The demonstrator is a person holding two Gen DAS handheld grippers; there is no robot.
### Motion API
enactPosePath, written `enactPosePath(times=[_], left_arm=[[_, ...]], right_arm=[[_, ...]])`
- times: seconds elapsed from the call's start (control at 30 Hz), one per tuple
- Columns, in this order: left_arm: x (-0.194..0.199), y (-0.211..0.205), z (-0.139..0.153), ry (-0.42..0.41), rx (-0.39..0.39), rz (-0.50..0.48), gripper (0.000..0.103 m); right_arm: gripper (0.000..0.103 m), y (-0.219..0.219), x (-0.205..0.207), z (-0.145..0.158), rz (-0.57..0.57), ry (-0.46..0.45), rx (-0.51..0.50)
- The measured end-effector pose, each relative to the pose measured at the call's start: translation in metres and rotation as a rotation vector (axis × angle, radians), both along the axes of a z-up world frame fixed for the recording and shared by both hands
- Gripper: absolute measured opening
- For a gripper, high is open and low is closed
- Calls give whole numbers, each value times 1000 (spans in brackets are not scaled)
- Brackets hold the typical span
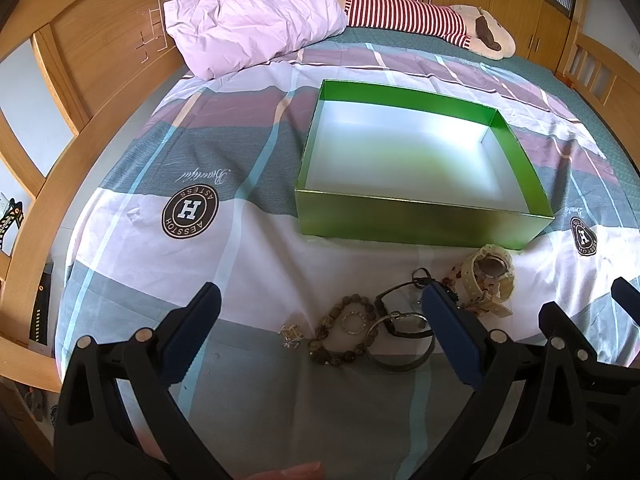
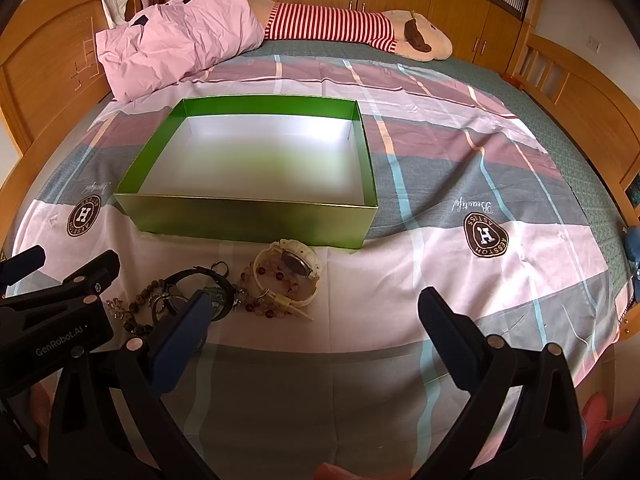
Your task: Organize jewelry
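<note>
Here the left gripper [image 1: 320, 312] hangs with jaws wide apart and empty over the wooden bead bracelet [image 1: 342, 332] near the bed's [image 2: 460, 280] front edge, the cream watch [image 2: 288, 276] lying before the green box [image 2: 248, 220], and the right gripper [image 2: 316, 312] gapes empty too.

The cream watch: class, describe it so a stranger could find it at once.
Find the green box on the bed. In front of its near wall lies a heap of jewelry; the cream watch is its rightmost piece, pale and chunky-strapped, unlike the dark bands and brown beads beside it.
</note>
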State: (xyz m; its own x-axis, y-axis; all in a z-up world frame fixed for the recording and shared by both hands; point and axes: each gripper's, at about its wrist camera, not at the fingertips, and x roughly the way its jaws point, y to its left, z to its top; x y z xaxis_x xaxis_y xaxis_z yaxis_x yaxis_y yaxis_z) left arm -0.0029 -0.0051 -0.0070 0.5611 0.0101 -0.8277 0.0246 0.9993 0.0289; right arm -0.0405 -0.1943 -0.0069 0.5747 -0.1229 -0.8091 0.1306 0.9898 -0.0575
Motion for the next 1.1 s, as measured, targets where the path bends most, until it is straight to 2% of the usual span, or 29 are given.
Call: enactPosePath(times=[0.4,0.57,0.63,0.77,0.83,0.87,0.9,0.97,1.03,1.1], left_arm=[[2,0,-2,9,7,0,101],[5,6,-4,22,11,18,101],[8,14,-6,39,-14,38,101],[11,30,-10,74,-107,52,101],[13,32,-14,106,-149,30,101],[15,31,-15,121,-164,12,100],[19,30,-16,132,-172,-8,98],[30,23,-14,143,-149,-53,90],[45,15,-15,158,-119,-90,80],[60,6,-22,191,-106,-135,69]], right_arm=[[102,-1,0,-2,3,-1,-3],[102,-10,5,-3,-8,12,-66],[102,-14,10,-8,5,52,-87],[102,-29,19,-25,93,145,10],[91,-35,26,-32,114,197,49],[80,-38,33,-34,130,227,59],[72,-38,37,-34,142,235,60],[64,-36,49,-31,172,225,23],[63,-31,61,-29,218,198,-21],[63,-30,70,-34,243,196,-8]])
